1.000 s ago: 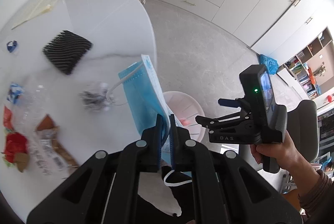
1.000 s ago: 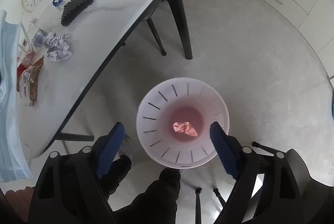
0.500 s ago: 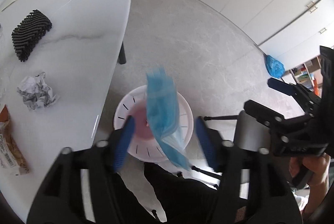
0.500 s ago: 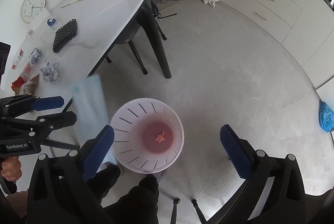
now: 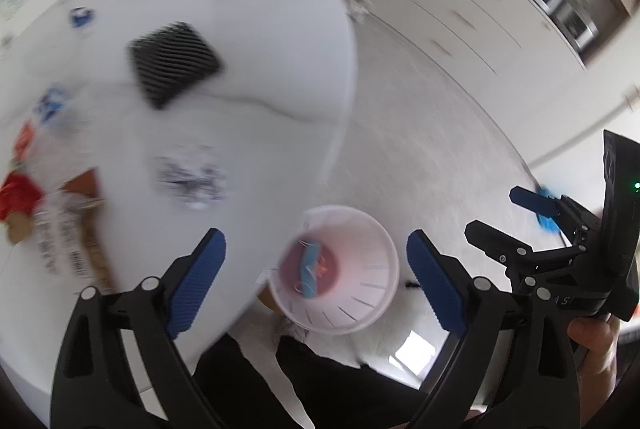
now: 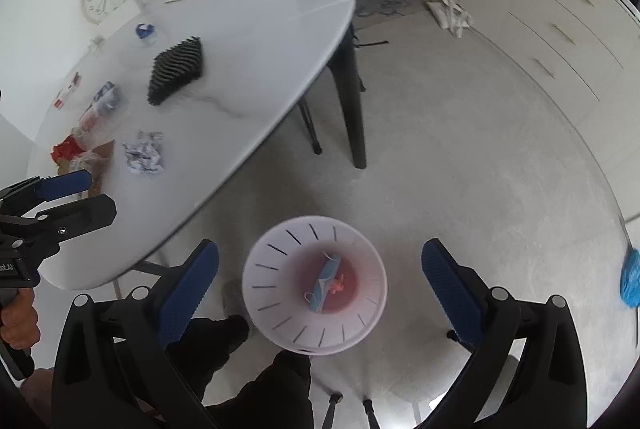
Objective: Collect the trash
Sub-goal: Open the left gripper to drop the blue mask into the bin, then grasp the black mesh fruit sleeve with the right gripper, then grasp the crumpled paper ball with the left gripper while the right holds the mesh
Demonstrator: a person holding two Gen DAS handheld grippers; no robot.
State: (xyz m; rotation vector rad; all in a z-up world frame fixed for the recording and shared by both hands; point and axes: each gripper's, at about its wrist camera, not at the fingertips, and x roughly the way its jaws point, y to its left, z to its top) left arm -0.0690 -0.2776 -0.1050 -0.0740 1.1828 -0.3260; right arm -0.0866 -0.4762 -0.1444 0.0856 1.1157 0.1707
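Observation:
A white bin [image 6: 276,265] stands on the floor beside the table, also low in the left wrist view [image 5: 360,309]. Inside it lie a blue face mask [image 6: 326,279] [image 5: 310,263] and a small orange scrap [image 6: 339,283]. My right gripper [image 6: 320,249] hangs open above the bin with nothing between its fingers. My left gripper [image 5: 314,241] is over the table's edge and the bin; its jaws are opening and hold nothing. On the white table [image 6: 248,41] lie a crumpled paper ball [image 6: 144,153], a clear bottle [image 6: 98,113] and red and brown wrappers [image 6: 66,149].
A black ridged pad [image 6: 176,75] and a blue cap [image 6: 144,29] lie farther back on the table. Black table and chair legs [image 6: 354,109] stand beyond the bin. A blue bag [image 6: 631,283] lies on the floor at right, and cabinets line the far wall.
The left gripper opened and let go of the blue mask, which dropped into the bin. Its view swung back over the table. The right gripper rose away from the bin.

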